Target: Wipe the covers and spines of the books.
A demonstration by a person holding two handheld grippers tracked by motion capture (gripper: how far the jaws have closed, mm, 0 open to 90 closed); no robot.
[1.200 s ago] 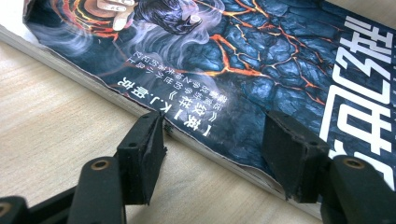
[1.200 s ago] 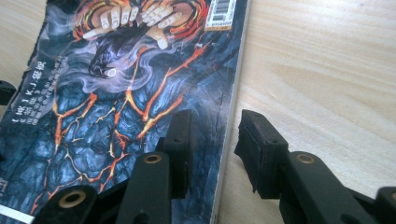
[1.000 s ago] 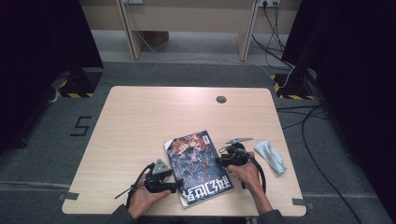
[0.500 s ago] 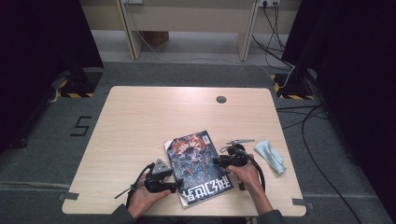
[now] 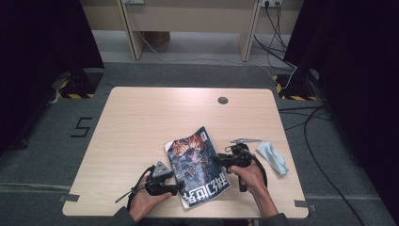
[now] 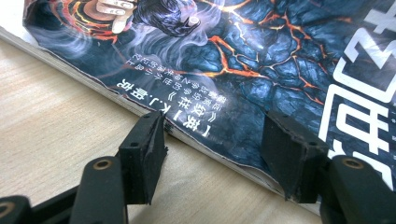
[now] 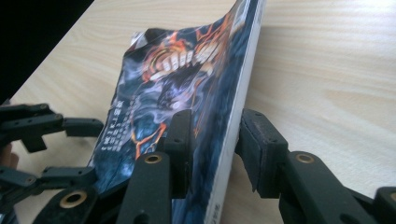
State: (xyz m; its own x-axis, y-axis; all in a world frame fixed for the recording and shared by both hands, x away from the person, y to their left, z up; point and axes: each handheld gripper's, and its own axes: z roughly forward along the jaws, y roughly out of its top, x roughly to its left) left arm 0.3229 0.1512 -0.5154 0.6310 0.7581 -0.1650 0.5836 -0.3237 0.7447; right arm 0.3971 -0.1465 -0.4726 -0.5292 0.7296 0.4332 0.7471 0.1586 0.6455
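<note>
On a pale wooden table, a magazine is being gripped: the right tool, just closing, straddles its spine; the left tool is spread at its opposite edge.

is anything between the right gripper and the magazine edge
Nothing visible. In the right gripper view the magazine edge already sits between the right gripper fingers, which have just been closing; a small gap remains at the outer finger. The blue cloth lies off to the side.
</note>
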